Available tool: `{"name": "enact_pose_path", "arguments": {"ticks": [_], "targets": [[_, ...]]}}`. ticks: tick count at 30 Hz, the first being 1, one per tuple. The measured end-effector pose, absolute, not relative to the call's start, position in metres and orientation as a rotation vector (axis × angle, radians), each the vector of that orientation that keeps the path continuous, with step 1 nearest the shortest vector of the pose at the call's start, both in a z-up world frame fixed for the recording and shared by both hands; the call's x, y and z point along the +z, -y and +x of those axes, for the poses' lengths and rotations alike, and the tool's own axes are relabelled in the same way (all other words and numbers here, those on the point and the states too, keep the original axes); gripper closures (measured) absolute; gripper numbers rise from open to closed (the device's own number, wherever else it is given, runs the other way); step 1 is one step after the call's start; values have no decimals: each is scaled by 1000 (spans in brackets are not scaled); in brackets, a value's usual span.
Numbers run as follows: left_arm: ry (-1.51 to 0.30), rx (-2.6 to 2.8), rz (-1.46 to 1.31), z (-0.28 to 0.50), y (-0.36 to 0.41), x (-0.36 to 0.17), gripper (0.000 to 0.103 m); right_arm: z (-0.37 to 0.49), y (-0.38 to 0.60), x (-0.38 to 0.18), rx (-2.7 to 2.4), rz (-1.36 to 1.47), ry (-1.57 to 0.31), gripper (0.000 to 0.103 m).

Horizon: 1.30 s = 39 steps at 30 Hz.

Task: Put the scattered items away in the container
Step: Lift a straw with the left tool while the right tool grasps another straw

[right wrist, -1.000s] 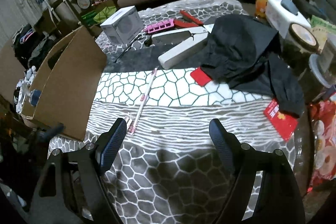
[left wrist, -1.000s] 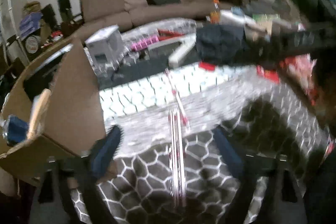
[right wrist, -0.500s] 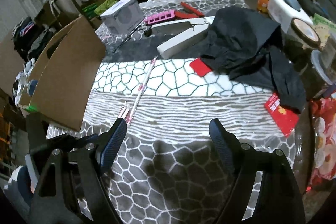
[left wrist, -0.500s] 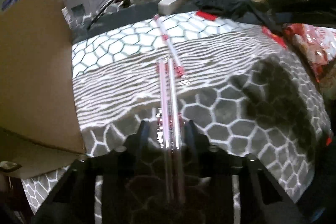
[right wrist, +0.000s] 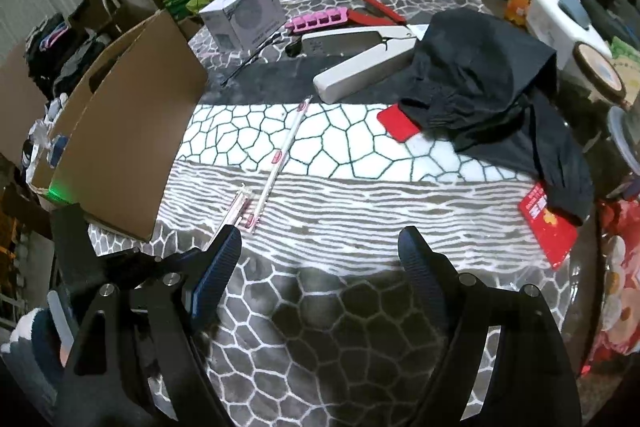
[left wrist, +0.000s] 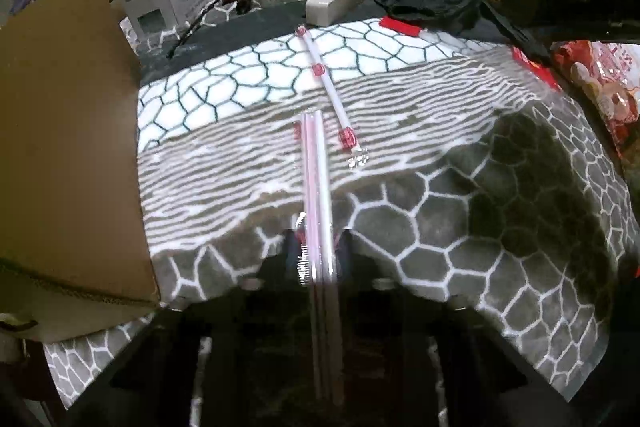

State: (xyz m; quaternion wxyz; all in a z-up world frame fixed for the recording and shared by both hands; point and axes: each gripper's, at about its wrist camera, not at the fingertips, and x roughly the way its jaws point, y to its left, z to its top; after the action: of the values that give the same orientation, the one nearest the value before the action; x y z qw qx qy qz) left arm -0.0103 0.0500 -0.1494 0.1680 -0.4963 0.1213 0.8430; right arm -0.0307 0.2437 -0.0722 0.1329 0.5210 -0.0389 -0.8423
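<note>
Straws, the clear-wrapped pack of pink and white ones [left wrist: 316, 187], have just been clamped by the left gripper [left wrist: 316, 247], whose jaws were wide apart a second ago and are now closed right down on the pack's near end. The pack is still lying flat on the patterned cloth [left wrist: 480, 227], so nothing's been lifted yet, but the grab part looks done and only the carry to the cardboard box [left wrist: 68, 147] seems to be left (box is just beside it, to the left in the left wrist view). The right gripper [right wrist: 320, 263] is held wide open over the cloth with nothing between its fingers. A second long pink-banded stick [left wrist: 326, 83] is lying just beside the pack's far end and might get dragged along if the pack is swung sideways. Further back a white carton [right wrist: 244, 15], a pink tray [right wrist: 316, 19], a grey stapler-like thing [right wrist: 360, 67] and a black garment [right wrist: 492, 87] are scattered, well clear of the path to the box
</note>
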Motion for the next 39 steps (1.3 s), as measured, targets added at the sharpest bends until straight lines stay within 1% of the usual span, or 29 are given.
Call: {"name": "enact_pose_path", "arguments": {"ticks": [2, 6, 12, 18, 19, 20, 21, 22, 24, 27, 31, 35, 39], "targets": [[-335, 2398, -1408, -12, -50, -147, 97, -32, -243, -75, -2439, 1520, 106, 24], [-315, 2425, -1377, -13, -47, -135, 97, -35, -242, -81, -2429, 1542, 102, 24], [-215, 2545, -1213, -10, -26, -87, 97, -44, -245, -92, -2421, 1552, 127, 24], [-176, 2690, -1121, -9, -6, -61, 97, -56, -214, -108, -2387, 1470, 82, 32], [-162, 2698, -1122, -10, -3, -60, 97, -57, -208, -110, -2376, 1446, 76, 38], [-149, 2706, -1123, -11, -1, -59, 97, -58, -202, -112, -2370, 1431, 72, 41], [-140, 2717, -1123, -12, 2, -58, 97, -61, -196, -115, -2362, 1424, 67, 44], [-139, 2730, -1118, -12, 3, -57, 97, -64, -190, -119, -2352, 1425, 77, 44], [-147, 2747, -1108, -12, 5, -55, 97, -72, -181, -128, -2335, 1426, 120, 48], [-150, 2740, -1110, -12, 5, -53, 97, -86, -169, -144, -2335, 1442, 143, 59], [-159, 2736, -1094, -10, 5, -49, 97, -95, -164, -160, -2345, 1468, 131, 60], [-143, 2732, -1092, -10, 7, -47, 97, -96, -161, -160, -2349, 1435, 98, 60], [-133, 2729, -1098, -10, 8, -46, 97, -100, -164, -161, -2341, 1412, 132, 60]]}}
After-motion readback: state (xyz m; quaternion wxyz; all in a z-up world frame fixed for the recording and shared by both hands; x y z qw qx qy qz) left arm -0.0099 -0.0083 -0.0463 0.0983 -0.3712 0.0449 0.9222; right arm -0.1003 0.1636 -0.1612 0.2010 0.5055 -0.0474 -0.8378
